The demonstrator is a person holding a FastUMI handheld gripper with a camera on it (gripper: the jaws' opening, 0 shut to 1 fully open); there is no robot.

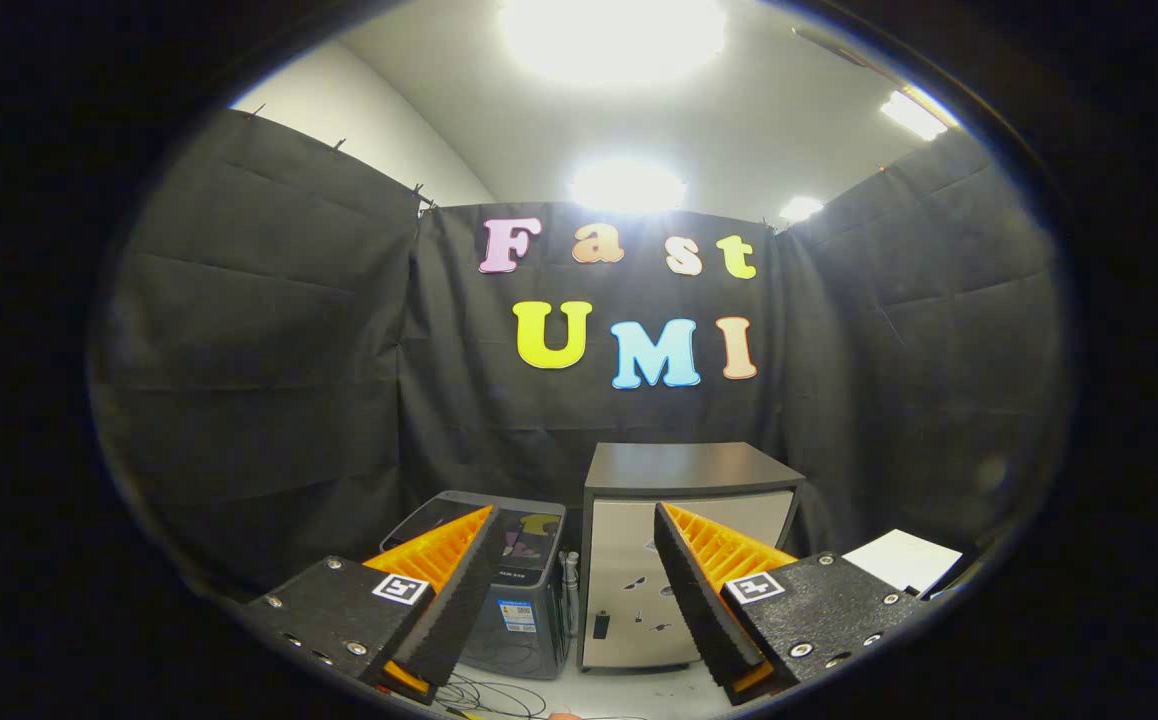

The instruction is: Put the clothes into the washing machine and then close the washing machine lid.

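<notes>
In the gripper view, the tool (575, 570) is held released, its two fingers spread wide with nothing between them. The washing machine (514, 590) is seen beyond the left finger, at about eleven o'clock from the tool, standing on the floor just beside a cabinet (684, 500) at one o'clock. No clothes can be made out. For the approach, the tool is best kept open and lowered toward the machine's top, judged the next target. Counted: one washing machine, one cabinet, one white sheet (904, 558) at three o'clock, two fingers.
</notes>
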